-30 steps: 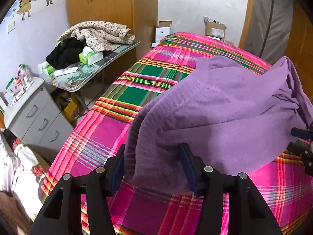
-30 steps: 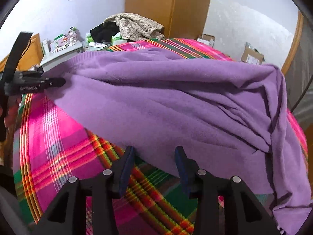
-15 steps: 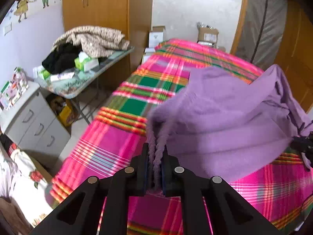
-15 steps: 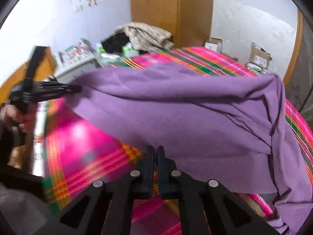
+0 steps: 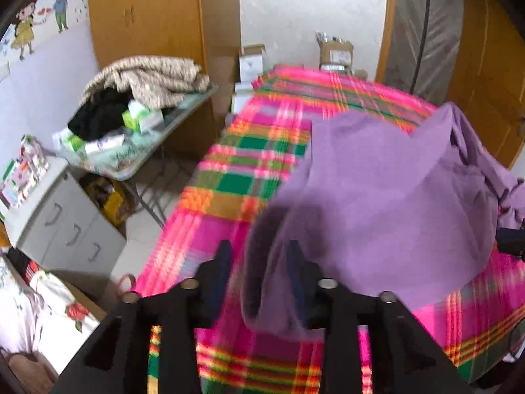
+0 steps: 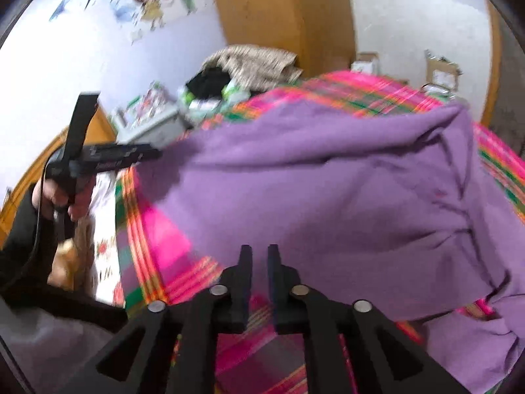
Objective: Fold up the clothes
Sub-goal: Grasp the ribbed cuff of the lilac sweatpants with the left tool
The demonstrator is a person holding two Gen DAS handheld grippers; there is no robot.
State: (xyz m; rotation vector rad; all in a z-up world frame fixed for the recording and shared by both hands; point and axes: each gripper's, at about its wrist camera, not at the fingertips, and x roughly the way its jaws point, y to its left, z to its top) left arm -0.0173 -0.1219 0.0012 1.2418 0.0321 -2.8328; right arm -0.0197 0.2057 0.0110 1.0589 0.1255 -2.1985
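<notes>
A purple garment [image 5: 377, 197] lies lifted over the pink plaid bed [image 5: 229, 177]. My left gripper [image 5: 259, 256] has its jaws spread, with a folded edge of the purple cloth hanging between them. In the right wrist view the garment [image 6: 328, 180] stretches from the left gripper [image 6: 154, 156] at the left across to my right gripper [image 6: 260, 256], whose jaws are nearly closed on the garment's near edge. The cloth sags in the middle above the bed [image 6: 164, 239].
A side table [image 5: 137, 151] piled with clothes and boxes stands left of the bed, with a grey drawer unit [image 5: 65, 220] nearer. Wooden wardrobes [image 5: 147, 10] and cardboard boxes [image 5: 334, 52] are at the back. The person's hand [image 6: 62, 193] holds the left gripper.
Both grippers closed on the garment's near edge and lifted it. Since half a second ago, the left jaws have spread apart again; the right stays pinched and raised higher.
</notes>
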